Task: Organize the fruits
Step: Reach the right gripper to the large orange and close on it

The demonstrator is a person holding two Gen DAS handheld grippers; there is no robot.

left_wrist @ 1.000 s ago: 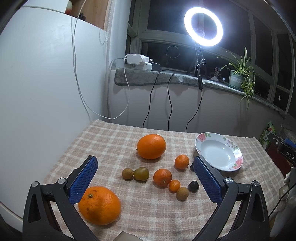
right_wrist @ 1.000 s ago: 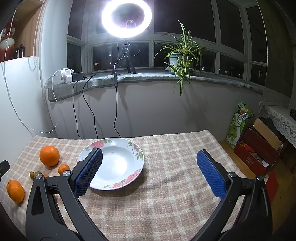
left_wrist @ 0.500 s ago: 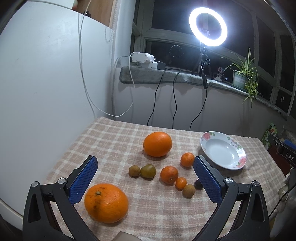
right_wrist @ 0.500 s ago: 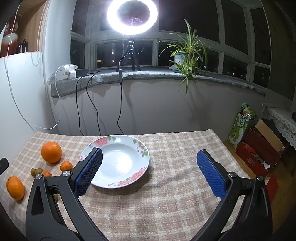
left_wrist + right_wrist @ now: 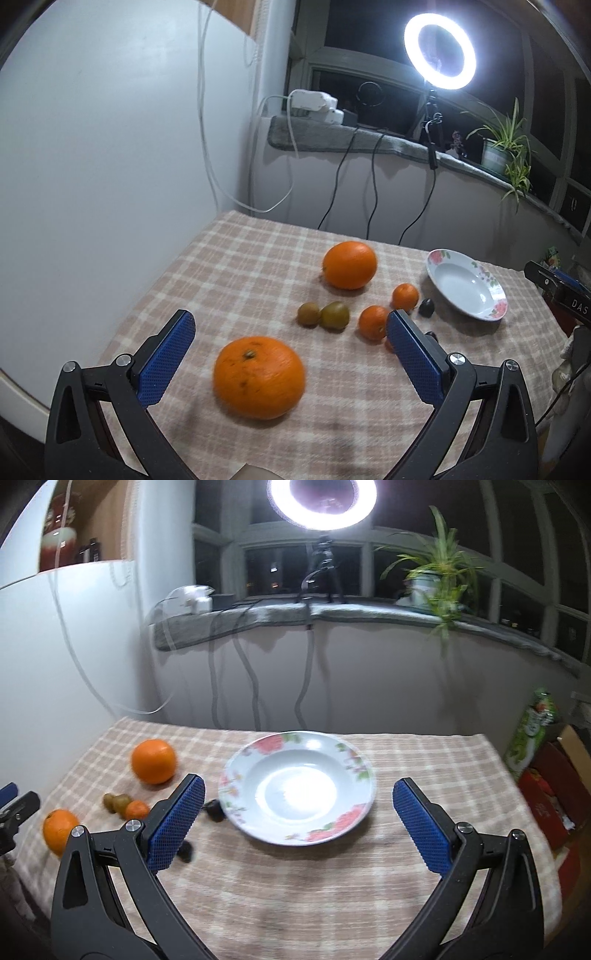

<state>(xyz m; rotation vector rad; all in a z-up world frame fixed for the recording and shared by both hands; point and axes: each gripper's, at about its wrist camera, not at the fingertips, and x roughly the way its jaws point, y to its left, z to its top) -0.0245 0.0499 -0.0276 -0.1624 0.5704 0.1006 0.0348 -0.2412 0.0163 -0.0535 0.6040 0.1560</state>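
A large orange (image 5: 259, 377) lies on the checked cloth between the open jaws of my left gripper (image 5: 291, 354), untouched. A second large orange (image 5: 349, 264) sits farther back. Two green-brown kiwis (image 5: 324, 314), small tangerines (image 5: 373, 322) and a dark fruit (image 5: 426, 307) lie in the middle. An empty white floral plate (image 5: 466, 288) stands at the right. In the right wrist view the plate (image 5: 297, 787) lies ahead of my open, empty right gripper (image 5: 295, 823); the far orange (image 5: 153, 761) and near orange (image 5: 60, 830) show at the left.
A white fridge (image 5: 92, 166) borders the table's left side. Cables (image 5: 373, 184) hang from the grey windowsill (image 5: 369, 142) behind, which carries a ring light (image 5: 439, 51) and potted plant (image 5: 436, 579). Boxes (image 5: 554, 786) stand on the floor at the right.
My left gripper has moved left and forward, so the near orange now lies between its jaws. My right gripper has swung left and closer, centring the plate between its jaws.
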